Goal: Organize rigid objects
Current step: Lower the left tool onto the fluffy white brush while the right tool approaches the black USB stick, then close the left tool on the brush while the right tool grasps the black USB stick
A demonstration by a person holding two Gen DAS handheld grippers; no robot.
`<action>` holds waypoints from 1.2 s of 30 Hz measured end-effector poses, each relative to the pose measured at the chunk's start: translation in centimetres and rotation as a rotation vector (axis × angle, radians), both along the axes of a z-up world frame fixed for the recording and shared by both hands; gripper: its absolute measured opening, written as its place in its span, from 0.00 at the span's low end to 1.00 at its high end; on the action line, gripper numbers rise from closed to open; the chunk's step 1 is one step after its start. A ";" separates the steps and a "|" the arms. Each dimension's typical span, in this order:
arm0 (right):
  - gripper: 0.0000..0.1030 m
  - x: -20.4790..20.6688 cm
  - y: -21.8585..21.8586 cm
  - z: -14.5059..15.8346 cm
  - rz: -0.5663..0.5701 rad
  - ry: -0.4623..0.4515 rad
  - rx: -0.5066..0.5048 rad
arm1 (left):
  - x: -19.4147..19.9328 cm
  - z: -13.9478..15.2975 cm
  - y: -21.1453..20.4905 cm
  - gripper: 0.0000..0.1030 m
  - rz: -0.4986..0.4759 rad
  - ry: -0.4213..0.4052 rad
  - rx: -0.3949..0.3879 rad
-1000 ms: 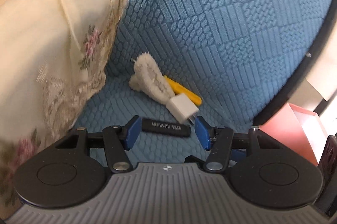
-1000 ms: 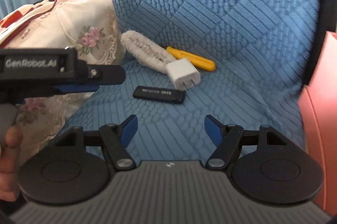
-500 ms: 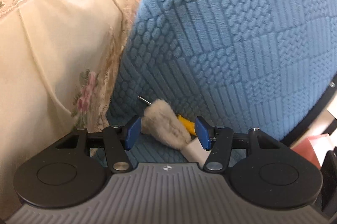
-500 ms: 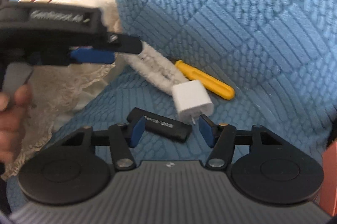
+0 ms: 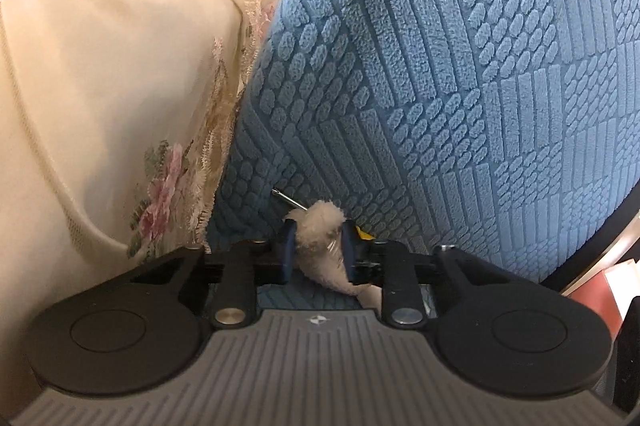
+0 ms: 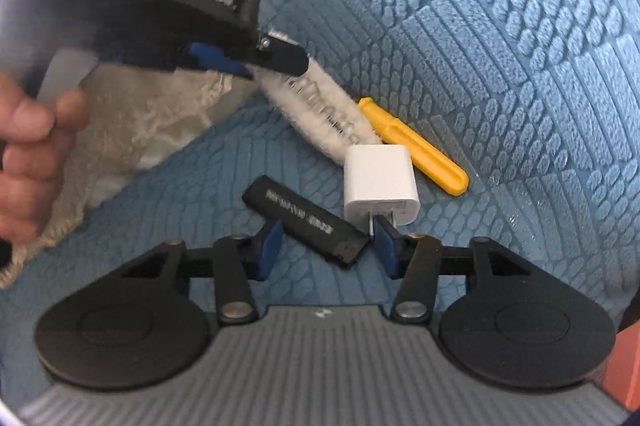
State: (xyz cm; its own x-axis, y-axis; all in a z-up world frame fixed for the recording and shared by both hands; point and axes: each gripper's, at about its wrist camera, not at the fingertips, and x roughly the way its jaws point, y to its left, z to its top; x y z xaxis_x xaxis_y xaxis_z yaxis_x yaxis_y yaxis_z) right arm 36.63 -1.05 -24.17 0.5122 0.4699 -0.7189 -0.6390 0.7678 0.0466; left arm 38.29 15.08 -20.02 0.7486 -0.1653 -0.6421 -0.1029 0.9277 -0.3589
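A white fluffy bottle brush (image 6: 320, 105) with a yellow handle (image 6: 416, 145) lies on the blue textured seat. My left gripper (image 5: 318, 250) is shut on the brush head (image 5: 324, 246); it also shows in the right wrist view (image 6: 240, 61) at the brush's far end. A white charger plug (image 6: 380, 181) and a black USB stick (image 6: 308, 218) lie nearer. My right gripper (image 6: 326, 246) is open, its blue pads (image 6: 270, 246) on either side of the stick; I cannot tell if they touch it.
A cream floral cover (image 5: 100, 85) drapes the seat's left side. The blue backrest (image 5: 480, 65) rises behind the objects. A pink box (image 6: 624, 366) stands at the right edge. A hand (image 6: 28, 145) holds the left gripper.
My left gripper moved forward past the stick and plug and closed on the brush head. My right gripper moved in over the black stick and its fingers narrowed around it.
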 end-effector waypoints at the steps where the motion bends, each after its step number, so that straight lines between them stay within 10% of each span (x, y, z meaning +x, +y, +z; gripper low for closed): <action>1: 0.40 -0.2 0.2 0.1 0.015 -0.005 -0.012 | 0.1 0.0 -0.1 0.22 -0.005 0.000 0.002; 36: 0.27 -11.6 -5.3 3.2 -0.162 0.093 -0.101 | -11.8 1.3 -5.3 0.14 -0.074 0.090 -0.007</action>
